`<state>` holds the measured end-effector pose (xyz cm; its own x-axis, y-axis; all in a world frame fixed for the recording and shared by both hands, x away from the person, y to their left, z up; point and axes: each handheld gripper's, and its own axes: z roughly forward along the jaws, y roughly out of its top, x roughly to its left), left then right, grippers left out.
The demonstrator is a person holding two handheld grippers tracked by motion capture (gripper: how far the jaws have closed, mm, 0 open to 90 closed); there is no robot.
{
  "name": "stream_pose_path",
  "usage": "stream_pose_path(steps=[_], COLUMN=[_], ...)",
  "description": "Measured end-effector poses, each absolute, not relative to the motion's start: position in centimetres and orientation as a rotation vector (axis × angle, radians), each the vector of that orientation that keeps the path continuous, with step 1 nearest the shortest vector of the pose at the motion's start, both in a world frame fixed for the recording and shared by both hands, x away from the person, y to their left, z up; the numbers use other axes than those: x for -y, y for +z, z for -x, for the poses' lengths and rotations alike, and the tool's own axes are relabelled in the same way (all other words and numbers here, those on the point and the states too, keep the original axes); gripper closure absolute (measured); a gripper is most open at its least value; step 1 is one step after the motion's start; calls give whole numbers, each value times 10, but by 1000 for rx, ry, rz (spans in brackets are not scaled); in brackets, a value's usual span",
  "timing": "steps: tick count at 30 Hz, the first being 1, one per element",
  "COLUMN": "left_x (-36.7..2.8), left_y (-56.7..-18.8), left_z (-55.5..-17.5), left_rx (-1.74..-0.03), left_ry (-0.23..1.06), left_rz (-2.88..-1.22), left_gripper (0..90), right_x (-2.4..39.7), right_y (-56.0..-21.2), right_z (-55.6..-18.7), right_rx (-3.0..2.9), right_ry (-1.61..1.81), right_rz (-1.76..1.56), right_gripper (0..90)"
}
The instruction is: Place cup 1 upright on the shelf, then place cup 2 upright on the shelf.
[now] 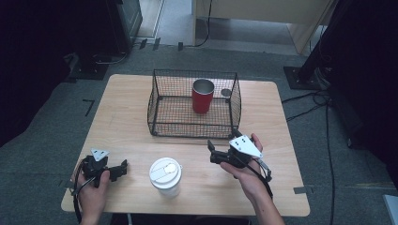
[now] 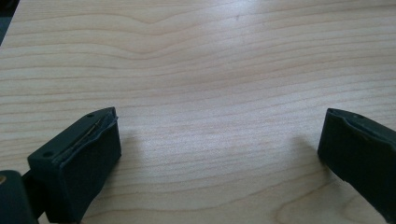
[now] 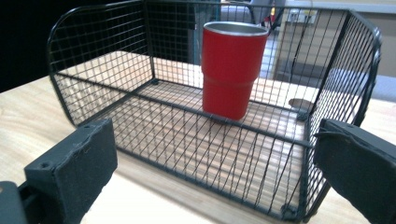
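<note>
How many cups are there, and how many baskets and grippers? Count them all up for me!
Cups: 2, a red cup standing in the basket and a white lidded cup on the table.
Baskets: 1, a black wire basket.
Grippers: 2, left gripper and right gripper.
Total: 5

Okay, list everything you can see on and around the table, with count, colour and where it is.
Table: one, light wood, centre of the high view.
Wire basket: one, black, on the far middle of the table.
Red cup: one, red with a metal rim, upright inside the basket, right of its middle.
Small round thing: one, grey, on the table by the basket's far right corner; too small to tell what it is.
White cup with lid: one, white, near edge of the table, between the hands.
Cables: several, black, on the grey floor to the right.
Left gripper: one, black, open, low over the table at near left.
Right gripper: one, black, open, pointing at the basket.
</note>
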<state>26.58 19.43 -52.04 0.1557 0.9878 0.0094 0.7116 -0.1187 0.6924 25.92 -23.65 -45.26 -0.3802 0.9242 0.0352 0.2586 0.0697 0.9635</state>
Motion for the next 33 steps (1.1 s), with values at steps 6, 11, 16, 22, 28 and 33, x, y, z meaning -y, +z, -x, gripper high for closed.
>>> stream_pose_path(steps=[6,11,16,22,28,33], left_x=[-194,-194,-194,-194,-194,-194], left_y=[-520,-520,-520,-520,-520,-520], left_z=[-266,-266,-266,-266,-266,-266], left_rx=[-1612,-1612,-1612,-1612,-1612,-1612], left_ry=[659,659,659,659,659,659], left_rz=[-1893,-1893,-1893,-1893,-1893,-1893], left_gripper=[0,0,0,0,0,0], right_x=[236,237,232,224,218,213], right_y=[-465,-474,-480,-484,-485,-484], right_z=[-245,-233,-218,-203,-193,-189], right_rx=[-1734,-1760,-1805,-1837,-1857,-1876], right_ry=[1345,1347,1361,1395,1424,1433], right_rz=[-1179,-1187,-1171,-1144,-1117,-1101], right_gripper=[0,0,0,0,0,0])
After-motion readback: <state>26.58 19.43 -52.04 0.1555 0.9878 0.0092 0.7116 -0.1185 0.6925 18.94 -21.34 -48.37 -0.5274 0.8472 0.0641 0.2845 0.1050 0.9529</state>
